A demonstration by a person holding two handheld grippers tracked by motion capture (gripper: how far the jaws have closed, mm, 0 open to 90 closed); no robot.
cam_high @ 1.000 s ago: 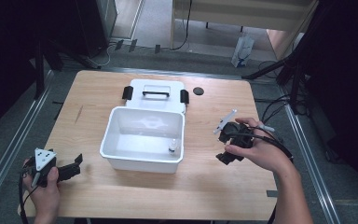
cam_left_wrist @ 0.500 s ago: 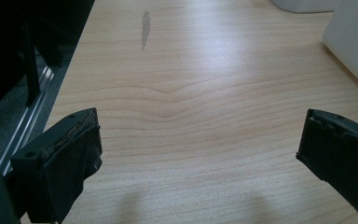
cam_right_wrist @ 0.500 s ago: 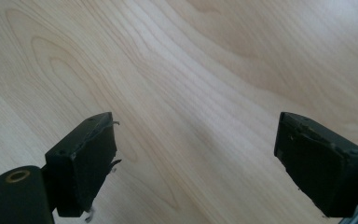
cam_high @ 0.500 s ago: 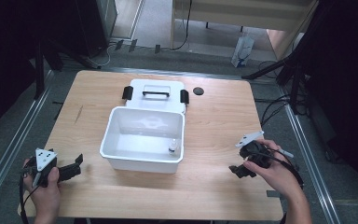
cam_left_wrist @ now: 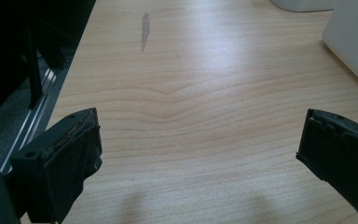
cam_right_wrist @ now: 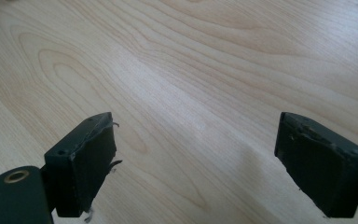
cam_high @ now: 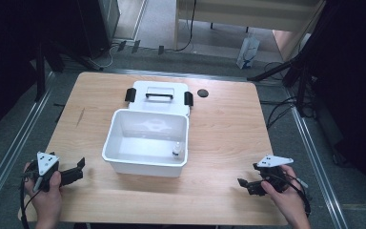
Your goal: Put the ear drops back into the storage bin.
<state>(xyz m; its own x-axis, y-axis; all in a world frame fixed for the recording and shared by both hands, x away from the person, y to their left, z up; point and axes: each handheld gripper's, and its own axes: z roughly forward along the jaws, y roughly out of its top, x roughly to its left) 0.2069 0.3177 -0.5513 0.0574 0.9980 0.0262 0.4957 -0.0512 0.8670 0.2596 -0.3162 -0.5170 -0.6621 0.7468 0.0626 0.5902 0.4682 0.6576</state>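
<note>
Inspection found a white bin point(cam_high: 145, 143) standing open at mid-bench, with its lid point(cam_high: 159, 97) lying flat just behind it, touching or nearly touching the far wall. A small bottle point(cam_high: 176, 150) stood upright inside the bin, near the front right corner. Bin and lid appeared to be rigid moulded plastic, judged light, smooth and somewhat slippery. The lid carried a dark handle point(cam_high: 159, 95) on top and a black latch point(cam_high: 130, 94) at each end; the handle was judged the surest hold, the thin edges the poorer one. The bottle looked small and easily tipped.

The left gripper point(cam_high: 76, 170) rested near the front left corner of the bench point(cam_high: 228, 124), fingers point(cam_left_wrist: 60, 158) released and wide apart, nothing between them; the bin's wall showed at the right edge of the left gripper view. The right gripper point(cam_high: 249, 183) sat near the front right, well apart from the bin, fingers point(cam_right_wrist: 86, 161) likewise spread and empty over bare wood.

A small dark disc point(cam_high: 202, 93) lay beside the lid to its right. The bin itself stood between both grippers and the lid, so any reach for the handle was judged to need passage over or around the bin.
</note>
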